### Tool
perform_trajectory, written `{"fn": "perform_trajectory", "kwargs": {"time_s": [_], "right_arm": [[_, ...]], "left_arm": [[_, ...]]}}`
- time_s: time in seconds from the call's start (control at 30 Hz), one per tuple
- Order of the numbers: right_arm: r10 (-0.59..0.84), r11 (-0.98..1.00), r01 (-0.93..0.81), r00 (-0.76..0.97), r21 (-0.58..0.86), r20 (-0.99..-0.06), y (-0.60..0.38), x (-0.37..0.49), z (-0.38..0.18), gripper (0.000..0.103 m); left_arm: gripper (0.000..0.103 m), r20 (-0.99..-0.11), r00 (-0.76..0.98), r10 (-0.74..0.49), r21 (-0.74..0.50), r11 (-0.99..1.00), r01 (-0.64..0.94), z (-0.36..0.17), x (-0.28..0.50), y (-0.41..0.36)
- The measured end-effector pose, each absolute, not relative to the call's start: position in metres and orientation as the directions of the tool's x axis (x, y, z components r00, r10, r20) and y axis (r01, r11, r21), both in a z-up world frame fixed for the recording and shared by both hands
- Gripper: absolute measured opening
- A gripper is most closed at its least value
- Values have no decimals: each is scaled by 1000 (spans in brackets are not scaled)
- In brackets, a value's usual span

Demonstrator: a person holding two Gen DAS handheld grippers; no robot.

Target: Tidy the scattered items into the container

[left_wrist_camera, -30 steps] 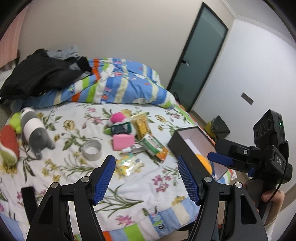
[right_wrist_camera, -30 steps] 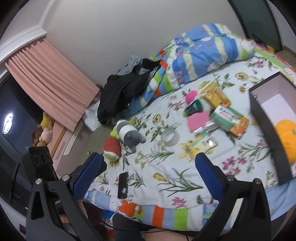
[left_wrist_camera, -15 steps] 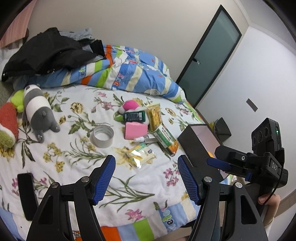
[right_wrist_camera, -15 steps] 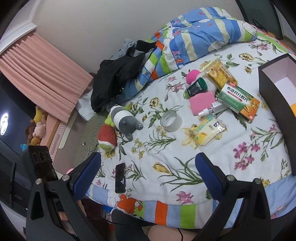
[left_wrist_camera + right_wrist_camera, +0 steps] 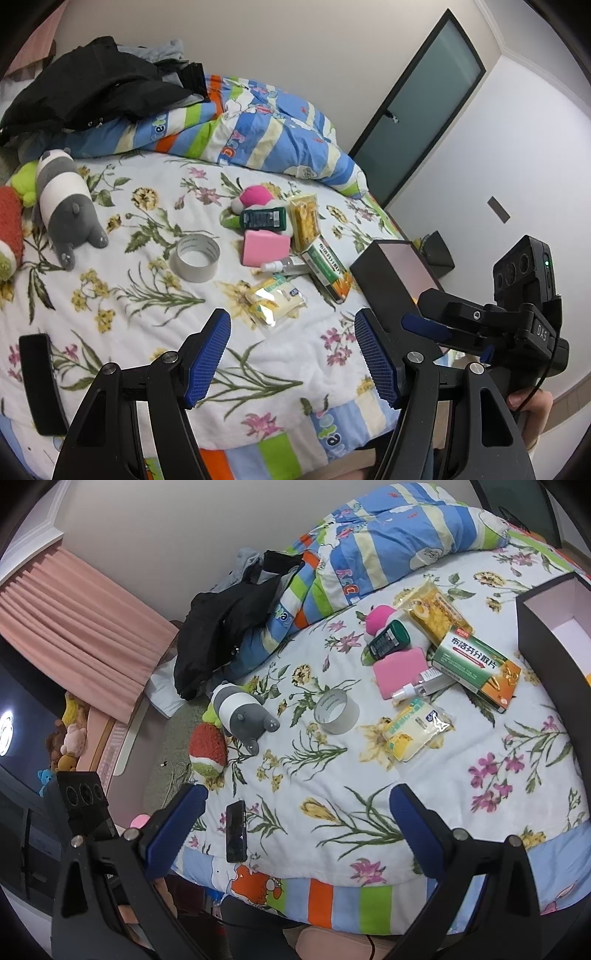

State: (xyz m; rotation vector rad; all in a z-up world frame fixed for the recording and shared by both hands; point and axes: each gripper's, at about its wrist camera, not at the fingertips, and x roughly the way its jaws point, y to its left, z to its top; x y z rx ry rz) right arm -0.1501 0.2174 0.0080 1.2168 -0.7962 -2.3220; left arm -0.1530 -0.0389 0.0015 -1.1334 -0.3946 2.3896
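Observation:
Scattered items lie on the floral bedspread: a tape roll [image 5: 195, 257] [image 5: 336, 710], a yellow snack packet [image 5: 274, 297] [image 5: 415, 728], a pink sponge [image 5: 265, 246] [image 5: 399, 670], a small spray bottle [image 5: 421, 684], a green-orange medicine box [image 5: 327, 268] [image 5: 476, 668], a dark green bottle [image 5: 263, 218] [image 5: 388, 638], a yellow noodle pack [image 5: 303, 220] and a pink plush [image 5: 255, 195]. The dark box [image 5: 388, 269] [image 5: 546, 627] stands at the right edge. My left gripper [image 5: 291, 354] and right gripper [image 5: 295, 823] are both open and empty, above the bed's near edge.
A grey panda plush [image 5: 64, 206] [image 5: 240, 710] and a red-green plush [image 5: 207, 749] lie at the left. A black phone [image 5: 236, 830] [image 5: 38, 380] lies near the front edge. A striped quilt [image 5: 240, 125] with black clothes [image 5: 92, 85] is piled at the back.
Both views have shifted left and tilted down over the bed. The box has slid toward the right edge of both views, and the items appear nearer. Both grippers stayed open.

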Motion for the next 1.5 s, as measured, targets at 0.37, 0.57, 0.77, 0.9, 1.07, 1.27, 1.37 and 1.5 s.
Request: {"fn": "perform_trajectory", "kwargs": {"time_s": [0.37,0.57,0.77,0.9,1.07,1.27,1.37,1.5], "right_arm": [[-592,-740,38,-512,672,-623,230,-163,-23,102],[-594,-731,7,-501,683,-630,241,-171,-42,102],[-600,-718,-26,-486,696,-636,250,-180,-62,102],[-603,-712,-45,-471,700,-644,253,-188,-77,102],[-612,-698,-76,-453,712,-648,260,-201,-100,102],[-625,-673,-119,-435,730,-648,267,-220,-132,101],[-636,-658,-136,-424,740,-644,269,-232,-149,100],[-656,-633,-146,-420,760,-627,271,-247,-164,100]], "left_arm": [[70,-683,-513,521,-441,-853,-280,-19,-167,-20],[70,-705,-484,519,-440,-854,-276,-34,-177,-9],[70,-721,-461,517,-440,-856,-272,-48,-188,0],[70,-732,-438,523,-454,-852,-259,-63,-197,6],[70,-748,-393,534,-475,-845,-245,-87,-212,15],[70,-762,-341,551,-513,-834,-203,-120,-234,21],[70,-759,-316,570,-544,-821,-173,-136,-247,22],[70,-751,-277,599,-594,-797,-114,-160,-267,21]]}}
